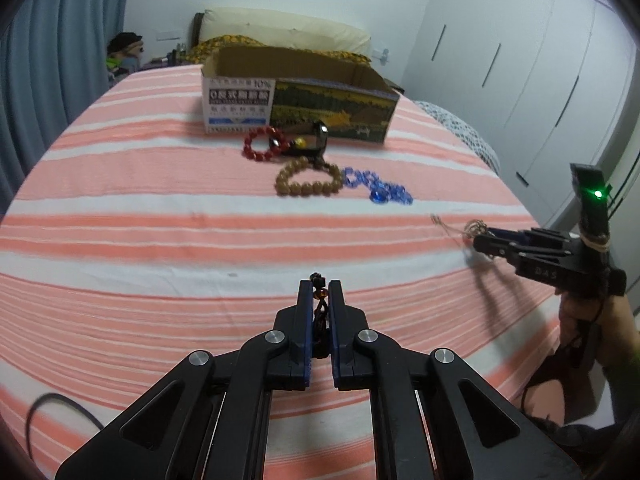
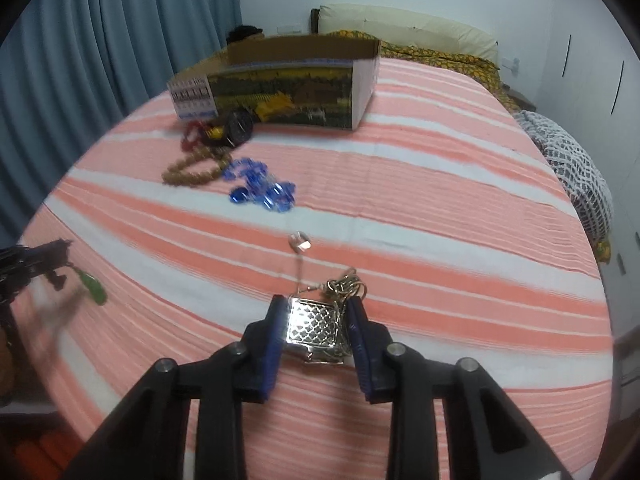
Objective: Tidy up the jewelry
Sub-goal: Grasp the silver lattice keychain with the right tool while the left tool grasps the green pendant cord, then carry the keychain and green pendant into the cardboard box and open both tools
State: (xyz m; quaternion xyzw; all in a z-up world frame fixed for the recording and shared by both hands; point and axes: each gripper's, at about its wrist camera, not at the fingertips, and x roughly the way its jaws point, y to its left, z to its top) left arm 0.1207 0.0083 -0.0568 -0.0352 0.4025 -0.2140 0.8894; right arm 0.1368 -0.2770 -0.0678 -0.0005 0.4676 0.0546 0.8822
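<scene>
My left gripper (image 1: 321, 286) is shut on a thin dark cord with small beads (image 1: 320, 300). In the right wrist view a green pendant (image 2: 94, 290) hangs from that cord below the left gripper (image 2: 60, 248), just above the sheet. My right gripper (image 2: 316, 304) is shut on a square silver filigree pendant (image 2: 314, 326); its tangled chain (image 2: 346, 284) and a clear stone (image 2: 300, 242) trail ahead on the bed. The left wrist view shows the right gripper (image 1: 478, 238) low at the bed's right edge. An open cardboard box (image 1: 296, 92) stands farther back.
Before the box lie a red bead bracelet (image 1: 262, 144), a black watch (image 1: 316, 140), a tan bead bracelet (image 1: 308, 182) and a blue crystal necklace (image 1: 380, 188). The striped pink sheet (image 1: 160, 220) covers the bed. Pillows sit at the head, a curtain hangs left, and wardrobe doors stand right.
</scene>
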